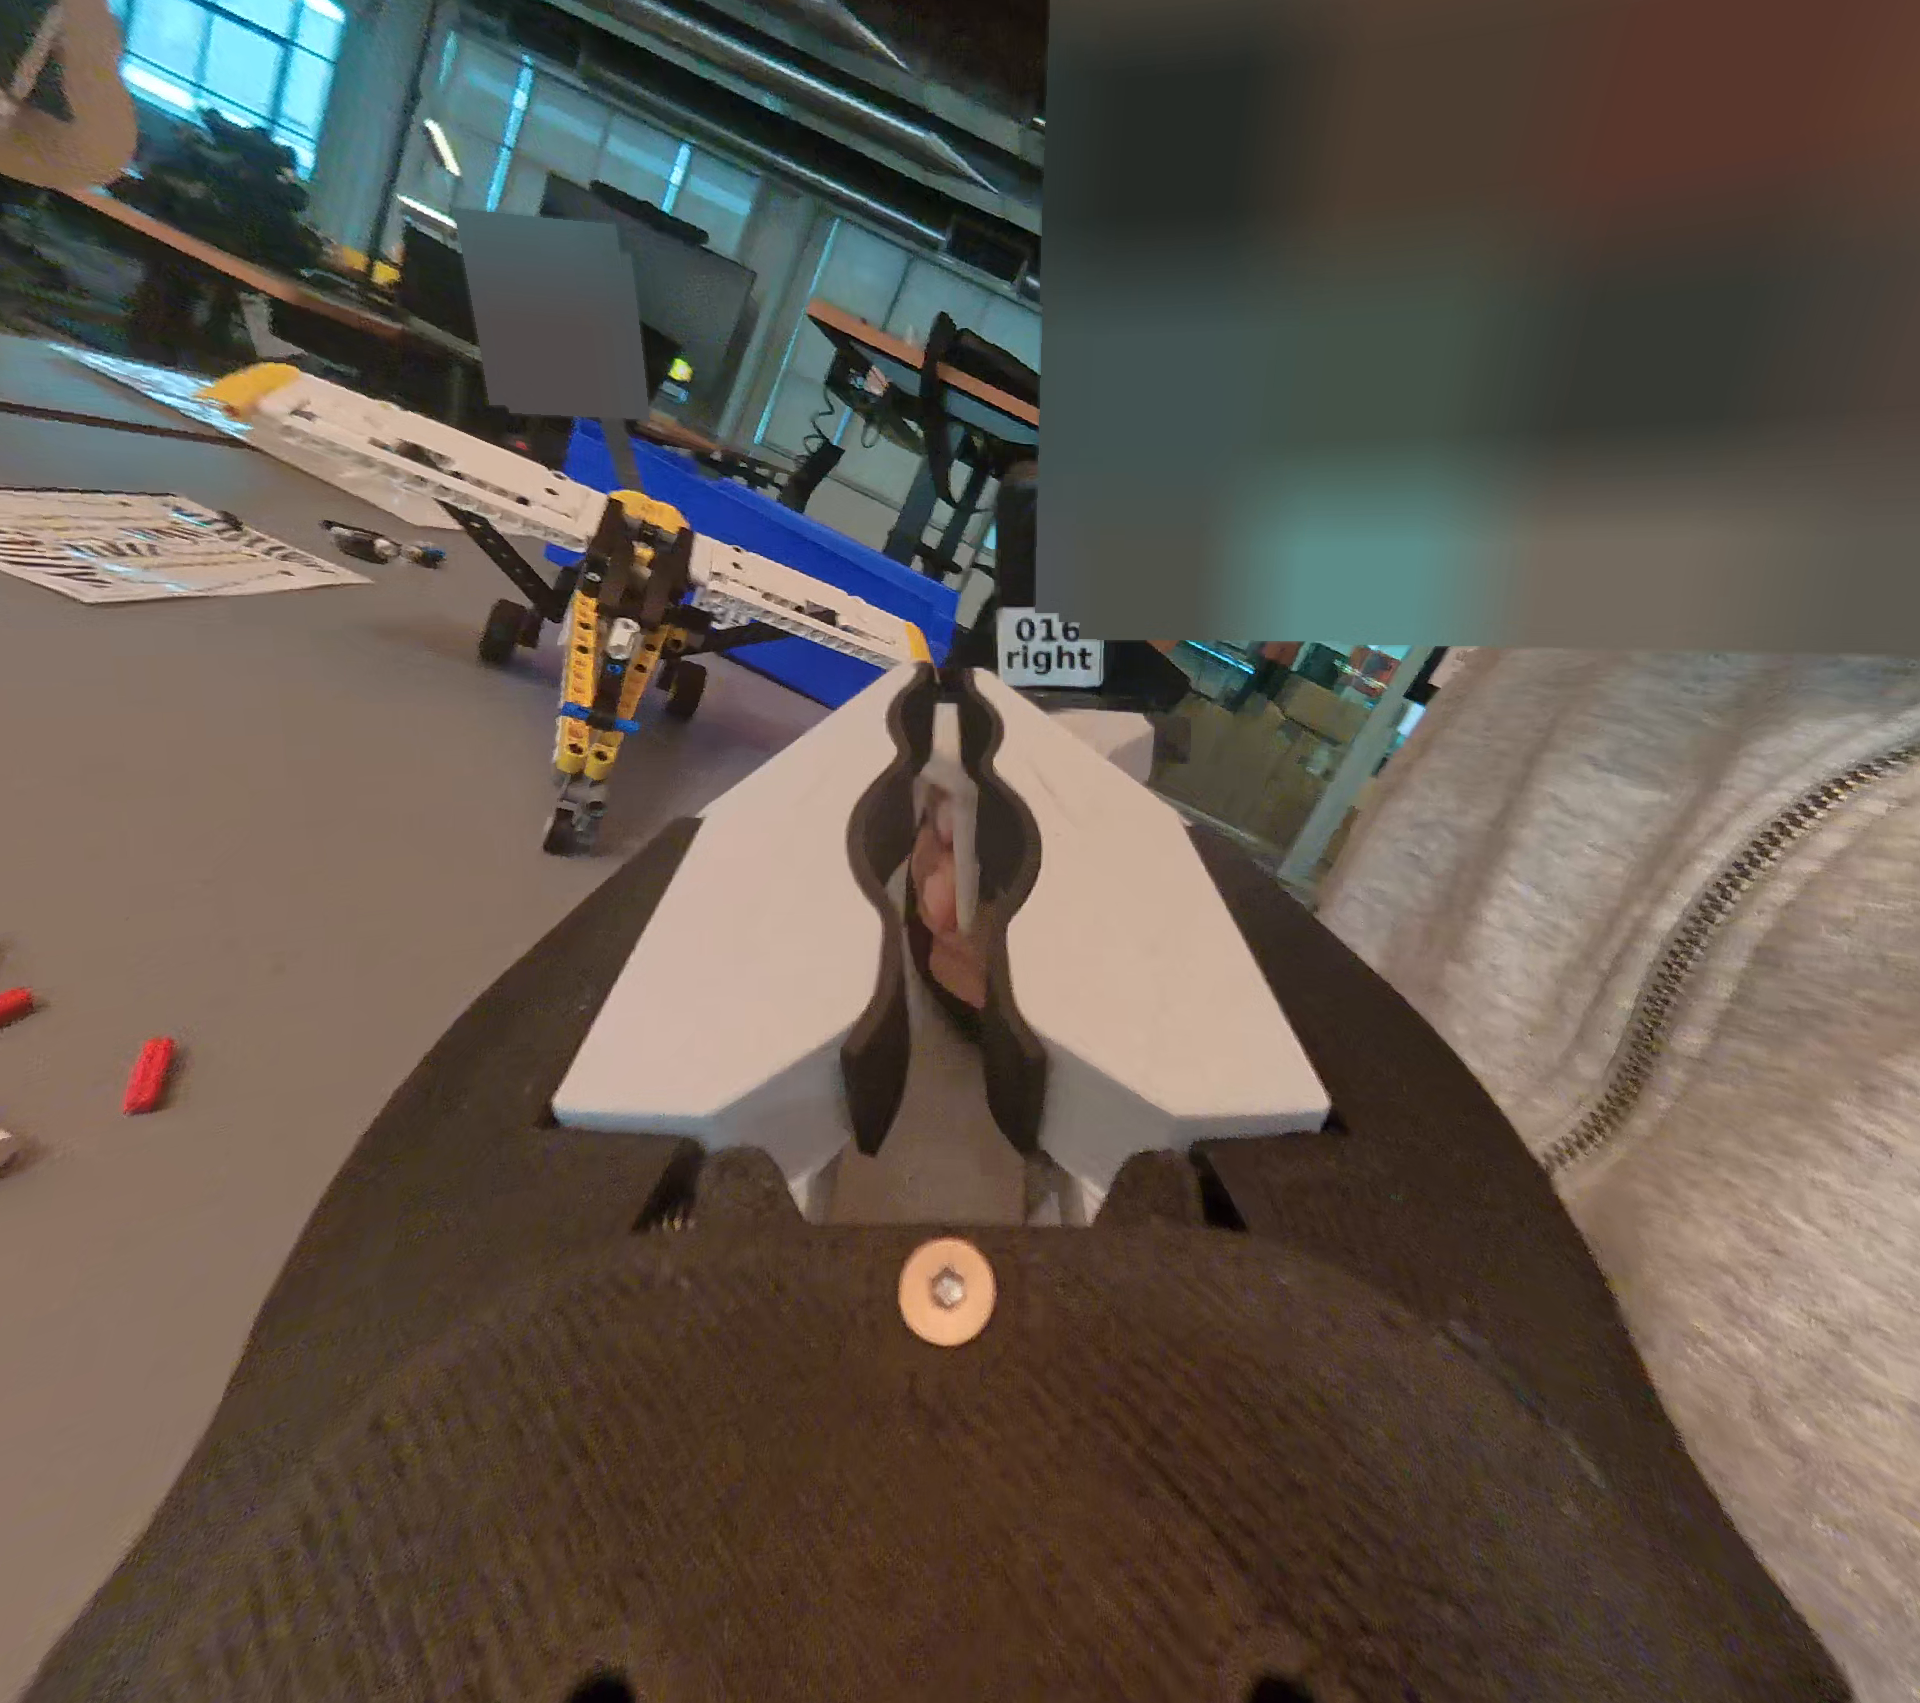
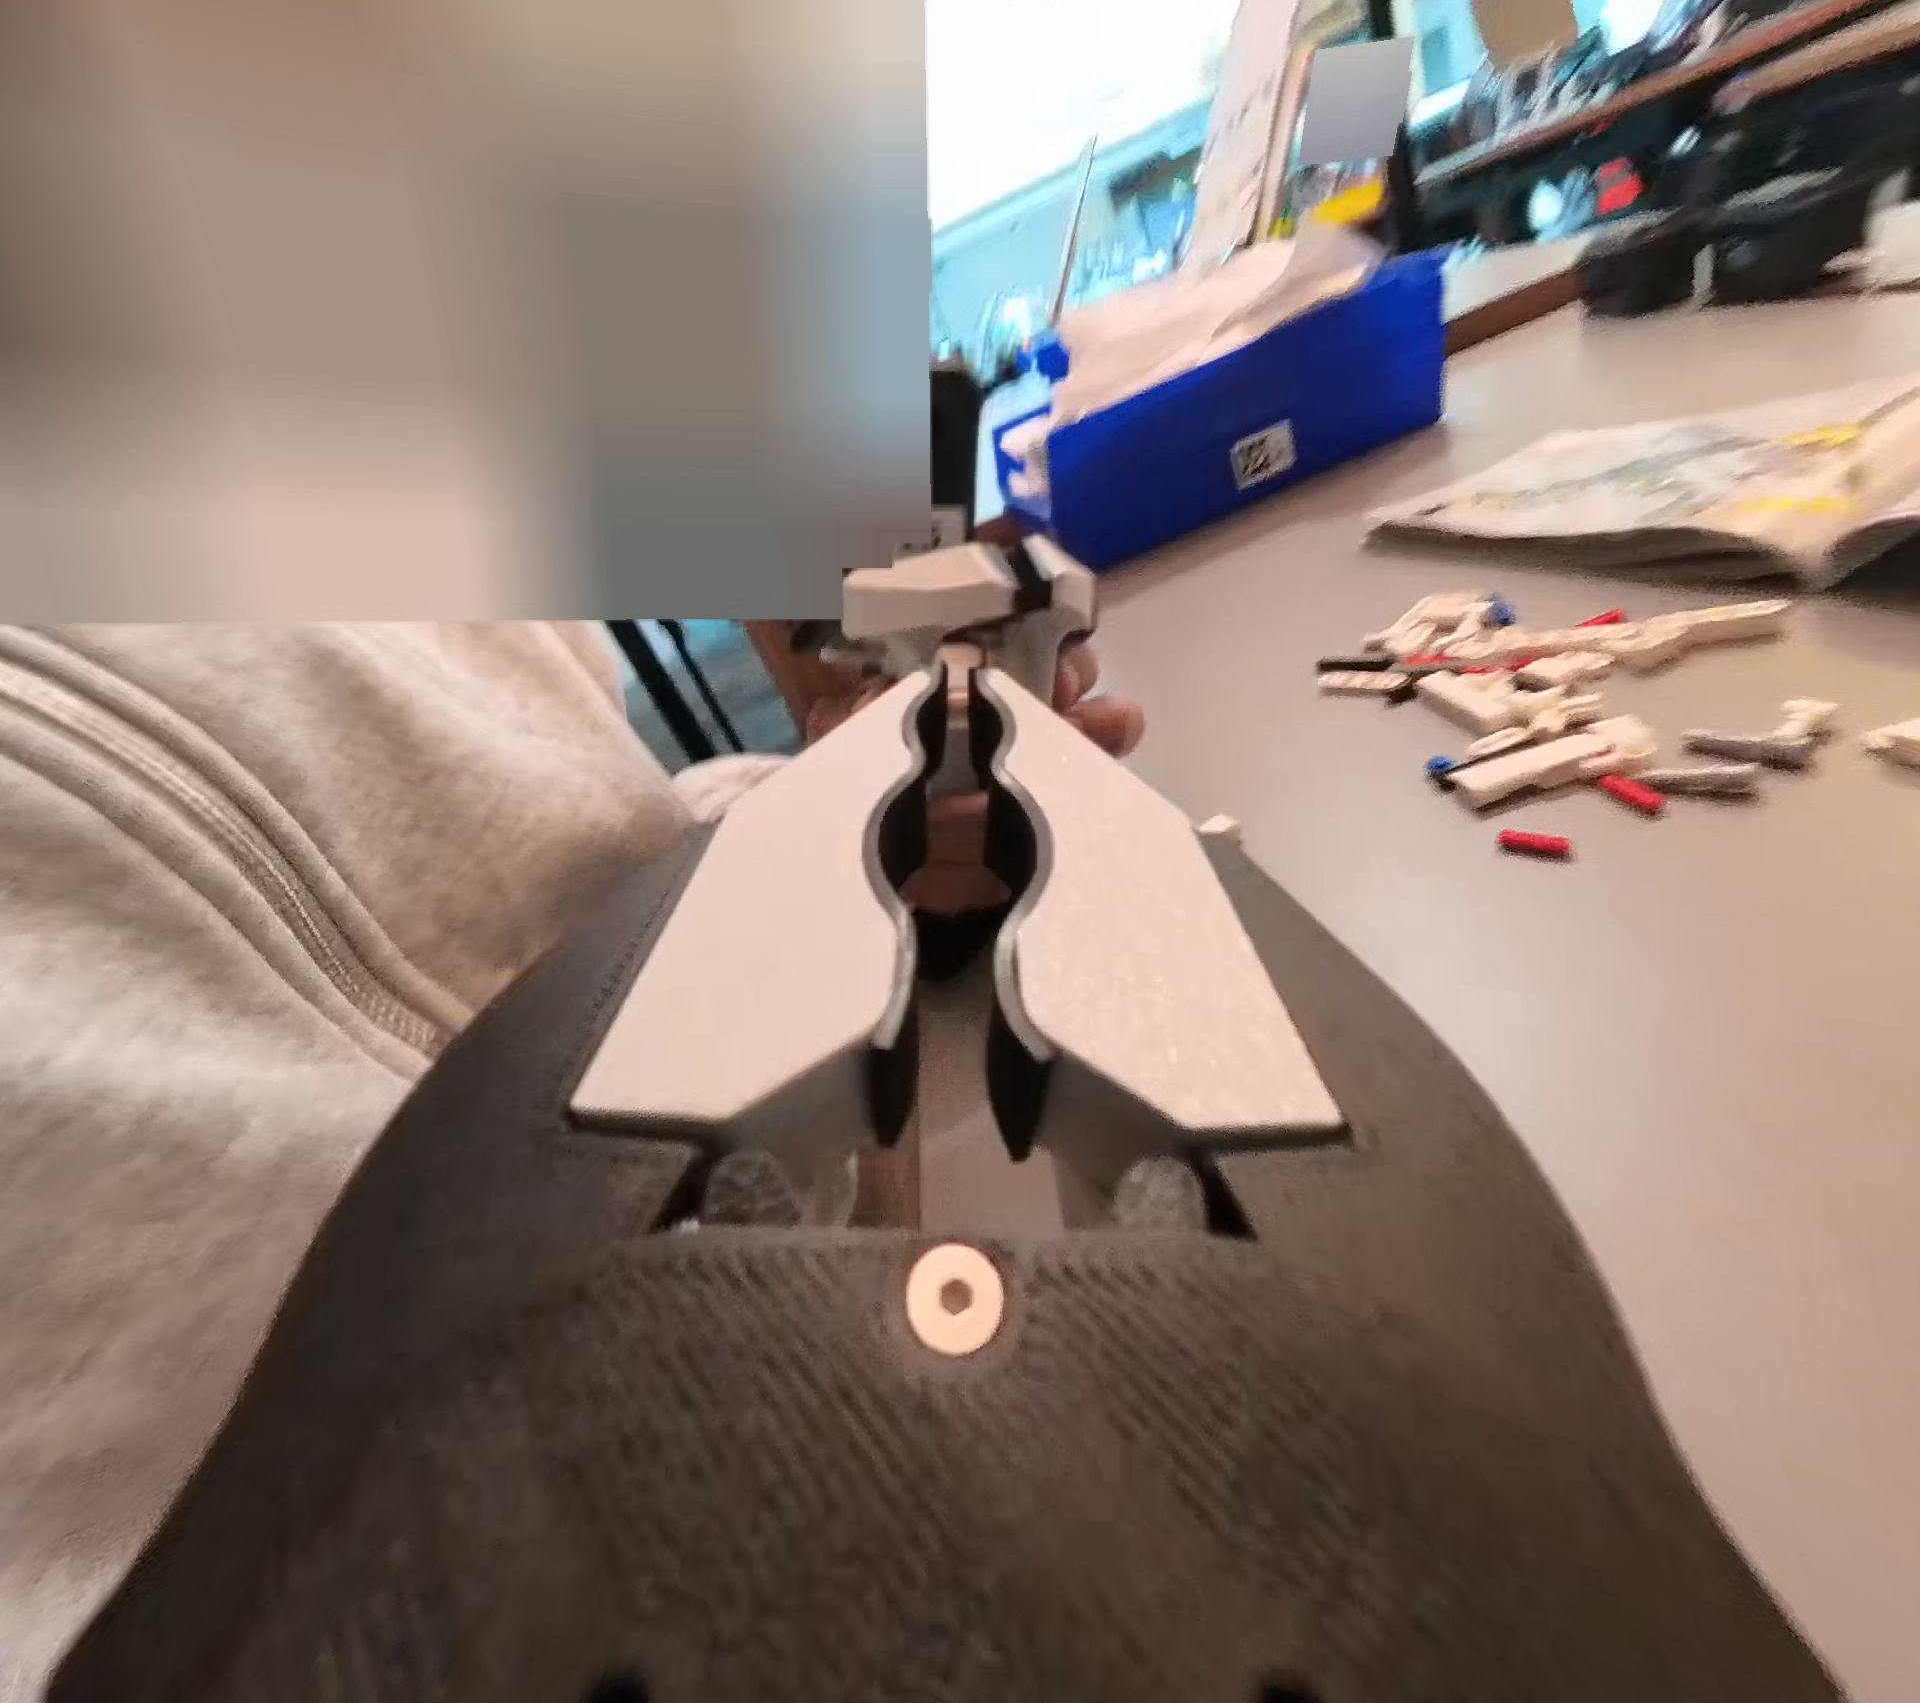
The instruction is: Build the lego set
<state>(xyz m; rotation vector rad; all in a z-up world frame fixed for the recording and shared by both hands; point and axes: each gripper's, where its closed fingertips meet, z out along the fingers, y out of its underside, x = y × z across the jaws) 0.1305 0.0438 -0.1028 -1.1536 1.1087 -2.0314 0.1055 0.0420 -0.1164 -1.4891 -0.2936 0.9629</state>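
My left gripper (image 1: pixel 940 682) is raised above the grey table, shut on a thin white lego piece (image 1: pixel 968 832) that runs edge-on between its black pads. My right gripper (image 2: pixel 961 666) meets it tip to tip and is closed on a small pale piece (image 2: pixel 958 770). Each gripper shows just past the other's tips: the right one (image 1: pixel 1049 651) and the left one (image 2: pixel 966 593). The partly built plane (image 1: pixel 623 614), with white wings and a yellow and black body, stands on the table (image 1: pixel 312 822) to the left. Loose white, grey and red pieces (image 2: pixel 1538 697) lie to the right.
A blue bin (image 2: pixel 1247 417) stands at the back of the table. An open instruction booklet (image 2: pixel 1662 490) lies far right and a sticker sheet (image 1: pixel 156 552) far left. Red pins (image 1: pixel 151 1071) lie near the left edge. The person's grey zipped sweater (image 1: pixel 1662 1030) is close behind both grippers. My two grippers' fingertips are within a few centimetres of each other.
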